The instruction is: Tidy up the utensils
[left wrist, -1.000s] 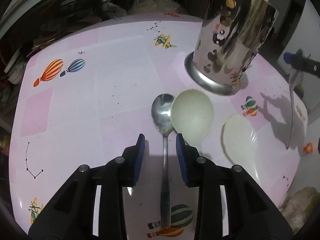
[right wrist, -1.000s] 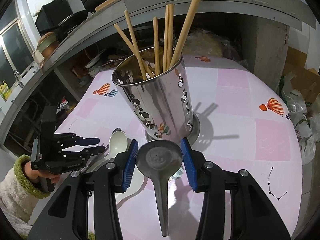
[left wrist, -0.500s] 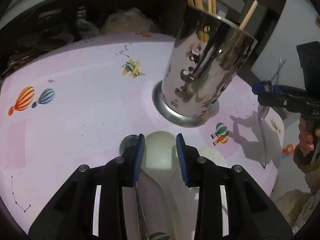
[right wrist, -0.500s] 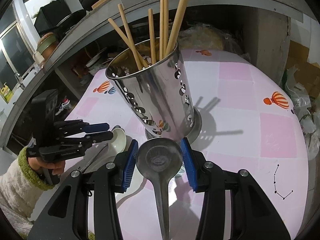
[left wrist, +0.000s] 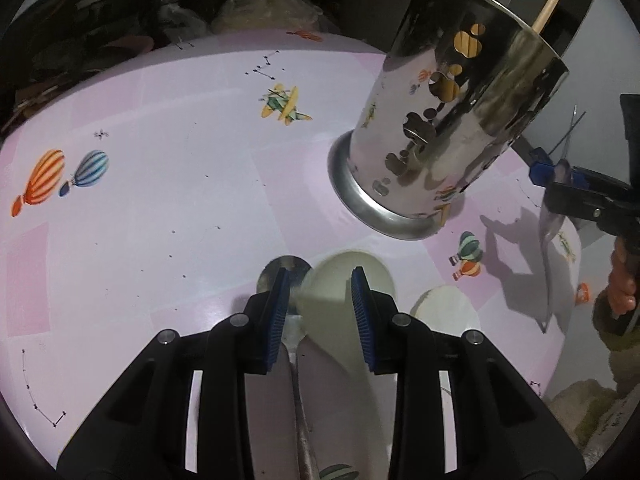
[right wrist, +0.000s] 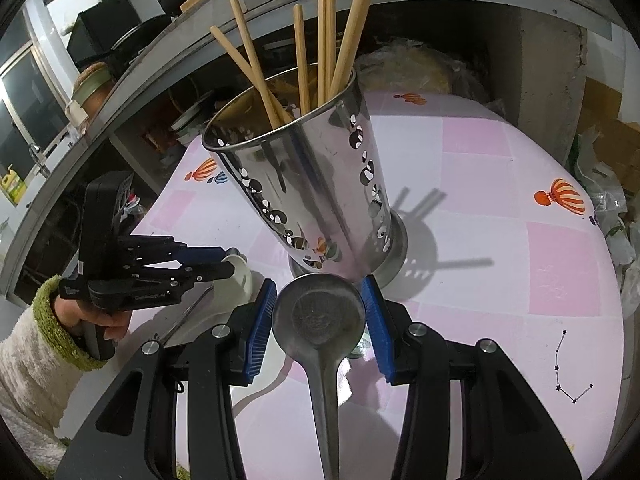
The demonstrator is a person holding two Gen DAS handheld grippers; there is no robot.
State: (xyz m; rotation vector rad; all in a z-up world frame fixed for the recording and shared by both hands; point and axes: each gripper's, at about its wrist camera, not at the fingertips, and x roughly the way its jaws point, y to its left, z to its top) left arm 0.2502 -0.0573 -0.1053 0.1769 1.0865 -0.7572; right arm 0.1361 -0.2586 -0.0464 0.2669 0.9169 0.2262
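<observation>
The right gripper [right wrist: 319,318] holds a dull grey metal spoon [right wrist: 319,314], its blue pads pressed on either side of the bowl. The spoon's long axis runs along the gripper's fingers: bowl forward, toward the holder, handle back between the arms and cut off at the lower edge of the right wrist view.

The left gripper [left wrist: 319,312] hangs over a cream-white ceramic spoon [left wrist: 344,280] that lies on the table. The jaws stand partly apart, and the spoon's bowl shows between the pads; whether the pads touch it cannot be told. The bowl points away from the gripper, toward the holder; its handle runs back under the fingers and is mostly hidden. Just left of it lies a second shiny metal spoon [left wrist: 296,268], bowl forward too, largely covered by the left pad. A second cream-white spoon bowl [left wrist: 444,308] lies to the right, its handle out of sight.

The perforated stainless-steel utensil holder [right wrist: 312,184] stands upright on the table, with several wooden chopsticks [right wrist: 300,60] leaning in it, tips up.

The surface is a pink-and-white checked tablecloth [right wrist: 480,184] printed with hot-air balloons, aeroplanes and star patterns. Behind it are dim, cluttered shelves under a grey ledge; their contents are hard to make out. A cream fleece sleeve with a green cuff [right wrist: 48,344] shows at the left hand.
</observation>
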